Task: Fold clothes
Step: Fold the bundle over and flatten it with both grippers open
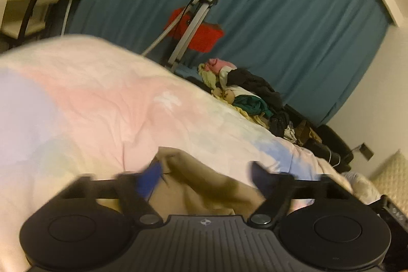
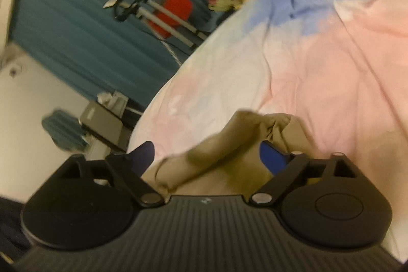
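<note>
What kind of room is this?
Probably a bedroom. A bed with a pastel quilt fills the view, a pile of clothes waits on it, and teal curtains hang behind.

Both views are lit dimly by warm indoor light, whose source is not seen. Strong fisheye bending is seen at the edges, where the teal curtain (image 1: 280, 4) is curved into an arc. Motion blur is spread over both pictures, heavier in the right wrist view. The bedcover (image 2: 318, 68) ahead of each hand-held gripper is washed pale, and soft shadow is cast beneath the tan garment (image 1: 204, 182).
</note>
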Action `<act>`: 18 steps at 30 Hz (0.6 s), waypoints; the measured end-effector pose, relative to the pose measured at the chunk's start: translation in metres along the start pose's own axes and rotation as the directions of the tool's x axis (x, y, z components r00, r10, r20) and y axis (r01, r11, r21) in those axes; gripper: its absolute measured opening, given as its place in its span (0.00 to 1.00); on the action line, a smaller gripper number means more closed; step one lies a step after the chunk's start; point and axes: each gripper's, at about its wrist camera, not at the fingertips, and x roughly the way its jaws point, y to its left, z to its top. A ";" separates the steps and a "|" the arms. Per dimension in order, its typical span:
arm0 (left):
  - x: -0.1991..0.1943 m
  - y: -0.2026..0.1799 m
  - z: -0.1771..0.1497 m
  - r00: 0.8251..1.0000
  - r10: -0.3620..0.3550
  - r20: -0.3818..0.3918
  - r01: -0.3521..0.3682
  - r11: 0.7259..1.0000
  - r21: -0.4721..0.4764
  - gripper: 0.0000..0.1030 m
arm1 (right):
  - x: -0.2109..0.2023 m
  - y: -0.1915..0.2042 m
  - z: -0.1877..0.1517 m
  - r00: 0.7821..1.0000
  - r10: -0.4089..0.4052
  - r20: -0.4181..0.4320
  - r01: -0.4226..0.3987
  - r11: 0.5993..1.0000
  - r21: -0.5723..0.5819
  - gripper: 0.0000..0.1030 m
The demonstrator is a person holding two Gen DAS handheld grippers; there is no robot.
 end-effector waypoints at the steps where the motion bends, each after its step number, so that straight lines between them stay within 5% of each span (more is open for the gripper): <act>1: -0.008 -0.005 -0.001 1.000 -0.007 -0.001 0.007 0.999 0.035 0.90 | -0.006 0.007 -0.006 1.000 -0.008 -0.001 0.008 0.999 -0.045 0.88; 5: -0.024 -0.026 -0.016 0.999 -0.023 -0.036 0.029 0.984 0.176 0.94 | -0.018 0.029 -0.029 0.998 -0.047 0.030 0.052 0.978 -0.204 0.87; 7: -0.018 -0.033 -0.024 0.998 -0.021 -0.059 0.034 0.976 0.215 0.94 | -0.010 0.038 -0.033 0.996 -0.081 0.022 0.084 0.953 -0.291 0.58; 10: 0.010 -0.036 -0.033 0.994 0.048 -0.097 -0.022 0.965 0.261 0.94 | 0.015 0.037 -0.033 0.987 -0.158 0.012 0.152 0.920 -0.360 0.44; 18: 0.079 -0.033 -0.047 0.970 0.203 -0.137 -0.145 0.926 0.349 0.92 | 0.069 0.023 -0.031 0.961 -0.268 0.069 0.270 0.848 -0.456 0.39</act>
